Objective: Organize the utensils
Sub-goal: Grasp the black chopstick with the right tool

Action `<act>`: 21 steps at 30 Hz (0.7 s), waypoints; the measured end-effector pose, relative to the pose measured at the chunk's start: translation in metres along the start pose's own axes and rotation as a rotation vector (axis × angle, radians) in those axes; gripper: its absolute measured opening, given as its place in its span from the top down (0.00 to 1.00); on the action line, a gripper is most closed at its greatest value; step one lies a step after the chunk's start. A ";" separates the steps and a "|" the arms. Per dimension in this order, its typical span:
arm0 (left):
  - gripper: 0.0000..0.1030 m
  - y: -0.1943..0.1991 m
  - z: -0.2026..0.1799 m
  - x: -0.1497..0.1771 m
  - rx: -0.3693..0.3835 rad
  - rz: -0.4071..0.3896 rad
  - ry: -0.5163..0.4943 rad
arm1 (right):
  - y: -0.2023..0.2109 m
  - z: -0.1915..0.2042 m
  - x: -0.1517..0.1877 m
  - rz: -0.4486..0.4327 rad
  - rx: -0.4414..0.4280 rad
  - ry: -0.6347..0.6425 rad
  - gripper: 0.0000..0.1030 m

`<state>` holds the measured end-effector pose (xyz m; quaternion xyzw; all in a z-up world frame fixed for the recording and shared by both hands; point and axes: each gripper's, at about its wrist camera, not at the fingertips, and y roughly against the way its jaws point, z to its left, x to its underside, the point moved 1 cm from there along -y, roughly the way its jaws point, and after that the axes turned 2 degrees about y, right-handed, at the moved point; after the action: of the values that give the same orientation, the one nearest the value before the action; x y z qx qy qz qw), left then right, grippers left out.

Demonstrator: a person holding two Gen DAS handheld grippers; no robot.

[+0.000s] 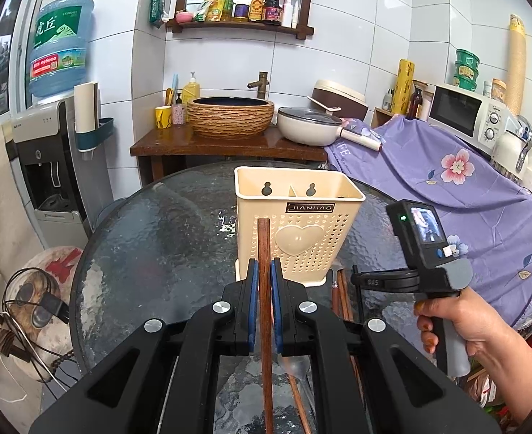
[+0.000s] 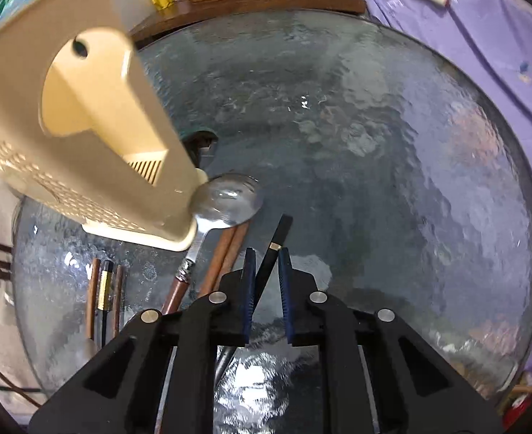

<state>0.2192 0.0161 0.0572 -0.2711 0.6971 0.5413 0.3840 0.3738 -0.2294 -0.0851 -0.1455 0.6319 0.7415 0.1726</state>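
Black and slender, a chopstick (image 2: 271, 264) was seen lying on the glass table (image 2: 392, 144), slanted up-right between the nearly closed right tongs (image 2: 267, 278), while a brown chopstick (image 1: 264, 271) was clenched upright by the left tongs (image 1: 264, 282), just near of the cream holder (image 1: 302, 217).

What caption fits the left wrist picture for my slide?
Left gripper clamps a brown wooden chopstick before the cream utensil holder on the glass table.
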 end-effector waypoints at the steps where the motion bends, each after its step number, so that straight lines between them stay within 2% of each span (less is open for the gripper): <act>1: 0.93 -0.001 0.000 0.000 -0.001 0.000 -0.002 | -0.001 -0.001 -0.002 0.000 0.003 0.010 0.87; 8: 0.93 -0.003 0.003 -0.001 0.001 0.004 0.003 | -0.008 0.011 -0.009 0.005 0.077 0.065 0.87; 11: 0.93 -0.005 0.005 -0.001 -0.004 0.008 0.005 | -0.010 0.021 -0.005 -0.009 0.115 0.113 0.91; 17: 0.93 -0.003 0.008 0.001 -0.006 0.004 0.008 | -0.001 0.008 0.002 -0.061 0.057 0.059 0.92; 21: 0.93 0.003 0.009 -0.001 -0.002 -0.016 0.013 | 0.027 -0.001 0.010 -0.167 0.008 0.061 0.92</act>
<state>0.2198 0.0256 0.0589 -0.2807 0.6968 0.5372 0.3836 0.3534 -0.2337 -0.0657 -0.2194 0.6254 0.7173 0.2150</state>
